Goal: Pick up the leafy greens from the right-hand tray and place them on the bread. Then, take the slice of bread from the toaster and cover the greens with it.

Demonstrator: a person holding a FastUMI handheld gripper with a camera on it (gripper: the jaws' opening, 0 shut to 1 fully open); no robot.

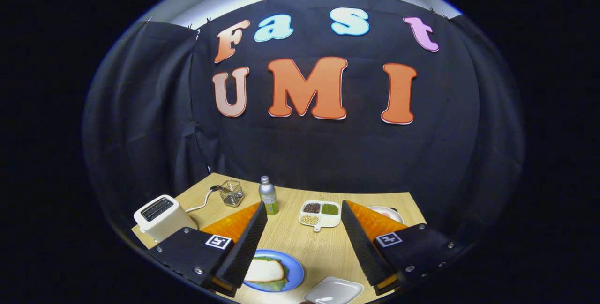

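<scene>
A wooden bench carries one toaster, one bottle and one blue plate — bread atop greens — beneath the hand-held gripper, spread wide, holding nothing.

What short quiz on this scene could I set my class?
1. True or false: the gripper is shut on the bread.
2. What lies under the bread on the plate? A. greens B. beans C. nothing
3. Fill in: the dish beside the bottle has ___ compartments.
Key: 1 false, its fingers are open and apart; 2 A; 3 three.
</scene>
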